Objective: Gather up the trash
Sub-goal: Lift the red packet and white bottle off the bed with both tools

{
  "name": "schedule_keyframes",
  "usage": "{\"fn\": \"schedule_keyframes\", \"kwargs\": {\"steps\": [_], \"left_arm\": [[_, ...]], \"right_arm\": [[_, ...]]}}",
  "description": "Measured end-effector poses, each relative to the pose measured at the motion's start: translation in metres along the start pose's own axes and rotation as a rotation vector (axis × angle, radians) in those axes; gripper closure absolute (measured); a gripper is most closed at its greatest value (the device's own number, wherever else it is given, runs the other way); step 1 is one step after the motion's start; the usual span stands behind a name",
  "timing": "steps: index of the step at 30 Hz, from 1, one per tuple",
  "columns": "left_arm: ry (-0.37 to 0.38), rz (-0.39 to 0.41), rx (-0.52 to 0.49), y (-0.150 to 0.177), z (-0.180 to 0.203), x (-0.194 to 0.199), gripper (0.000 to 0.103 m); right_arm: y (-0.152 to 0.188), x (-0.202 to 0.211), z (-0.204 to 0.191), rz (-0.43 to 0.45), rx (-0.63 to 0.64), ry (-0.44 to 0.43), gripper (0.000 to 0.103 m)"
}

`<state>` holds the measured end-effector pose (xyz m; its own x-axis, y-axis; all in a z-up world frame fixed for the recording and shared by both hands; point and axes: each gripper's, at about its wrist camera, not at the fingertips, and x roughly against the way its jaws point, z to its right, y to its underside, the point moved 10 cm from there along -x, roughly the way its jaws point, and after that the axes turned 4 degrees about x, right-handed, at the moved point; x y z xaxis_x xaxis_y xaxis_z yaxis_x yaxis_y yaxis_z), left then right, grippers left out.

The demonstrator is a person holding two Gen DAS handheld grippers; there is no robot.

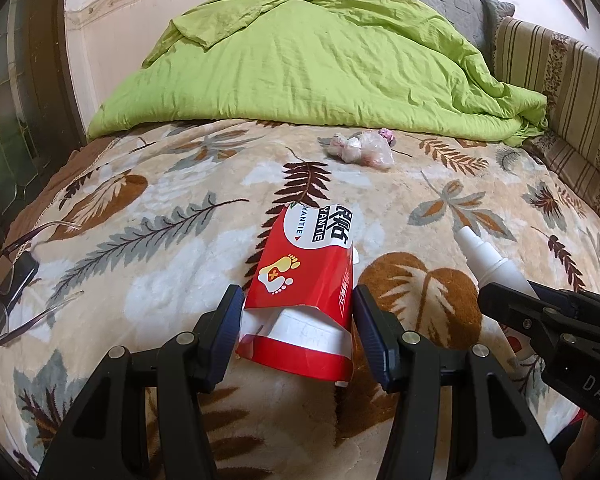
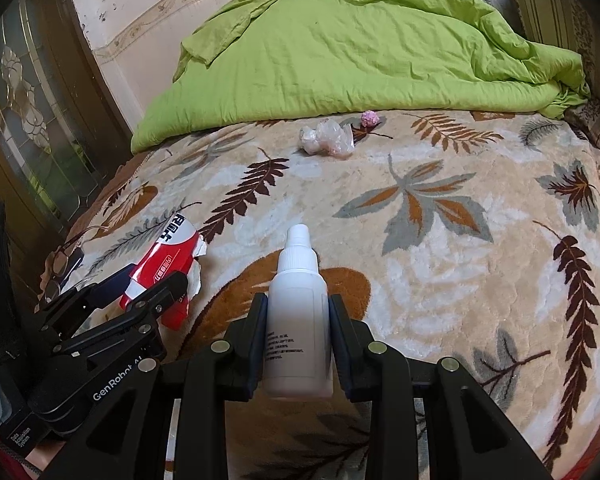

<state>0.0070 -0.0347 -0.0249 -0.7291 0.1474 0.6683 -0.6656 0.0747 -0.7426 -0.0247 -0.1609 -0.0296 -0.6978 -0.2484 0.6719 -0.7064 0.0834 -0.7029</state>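
Plainly, the pick-up step is in hand on both sides. The bed [image 2: 439, 280], under a leaf-patterned blanket, carries everything, with a green quilt [image 1: 319, 68] heaped across its far end.

Near the bed's near edge the left gripper [image 1: 298, 322] has its fingers [image 1: 228, 320] closed against the two sides of a torn red carton [image 1: 300, 280], which looks slightly crumpled. Whether it is lifted off the blanket I cannot tell. Just beside it, the right gripper [image 2: 298, 340] grips a white dropper bottle [image 2: 298, 320] by its body, nozzle pointing away toward the quilt.

Close to the quilt's edge, well apart from both grippers, lie a crumpled clear plastic wrapper [image 2: 327, 140] and, just beyond it, a small pink wad [image 2: 369, 119]. A pair of glasses [image 1: 8, 292] rests at the bed's left edge and looks like no trash.

As I judge it, both holds are full, so the next move calls for carrying carton and bottle to a bin, none of which shows here, then returning for the two far scraps. The thin carton may buckle if squeezed harder.
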Motion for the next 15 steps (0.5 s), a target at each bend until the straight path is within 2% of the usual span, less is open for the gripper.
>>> {"fn": "schedule_keyframes", "kwargs": {"steps": [15], "left_arm": [[-0.002, 0.001, 0.0, 0.0009, 0.0011, 0.0006, 0.048]], "right_arm": [[-0.0009, 0.0004, 0.0011, 0.005, -0.001, 0.001, 0.07]]}}
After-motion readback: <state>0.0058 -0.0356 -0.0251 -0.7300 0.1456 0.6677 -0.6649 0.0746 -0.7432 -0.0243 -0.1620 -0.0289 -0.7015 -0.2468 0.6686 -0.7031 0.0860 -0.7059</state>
